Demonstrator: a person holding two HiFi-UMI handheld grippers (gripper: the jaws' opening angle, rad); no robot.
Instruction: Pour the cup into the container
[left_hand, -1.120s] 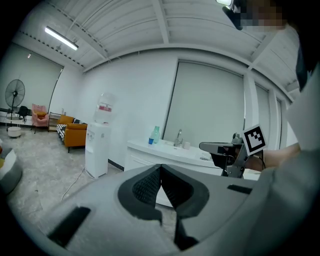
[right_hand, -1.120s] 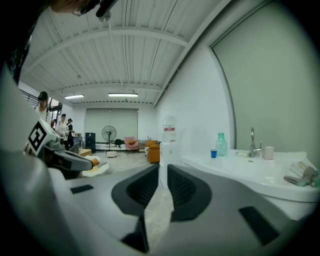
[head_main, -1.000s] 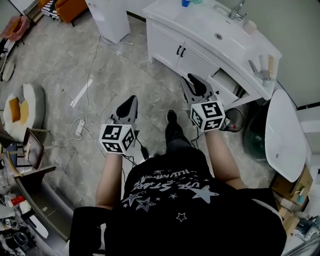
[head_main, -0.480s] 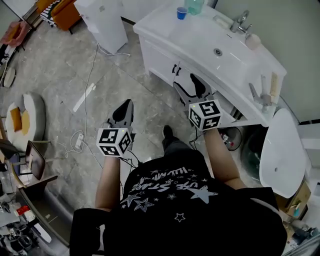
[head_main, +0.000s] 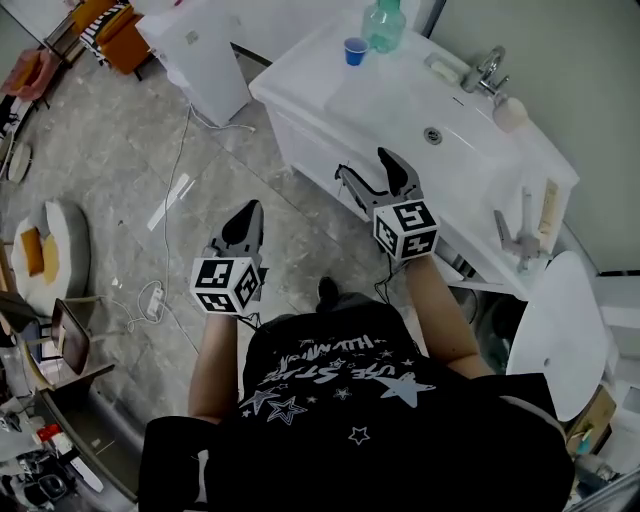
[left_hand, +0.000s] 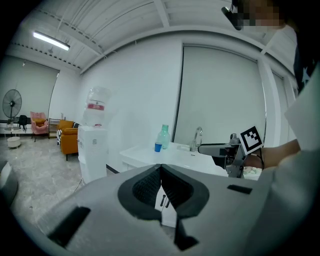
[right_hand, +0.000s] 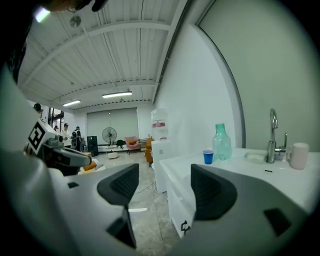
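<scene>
Approach stage; nothing grasped yet. Left gripper is over open floor short of the vanity, its fingers pressed together on nothing, as its own view confirms. The blue cup stands upright at the far left corner of the white vanity top, just beside a green bottle that I take to be the container. Both are well apart from either gripper. Right gripper is at the vanity's front edge, fingers spread wide with only floor and cabinet front showing between them. Faucet and drain lie further right, out of the working path. To do this reach well, carry the right gripper in level and come at the cup from the side away from the bottle, so the bottle is not knocked. Straddle the cup mid-wall and close softly, since it looks thin enough to crumple. Keep it upright until it is over the bottle's narrow mouth; the left gripper could steady the bottle. Against the earlier frames, the person has walked up to the vanity. The cup and bottle, then cut off at the top edge, now show whole. The right jaws, then nearly together, have just been opening.
</scene>
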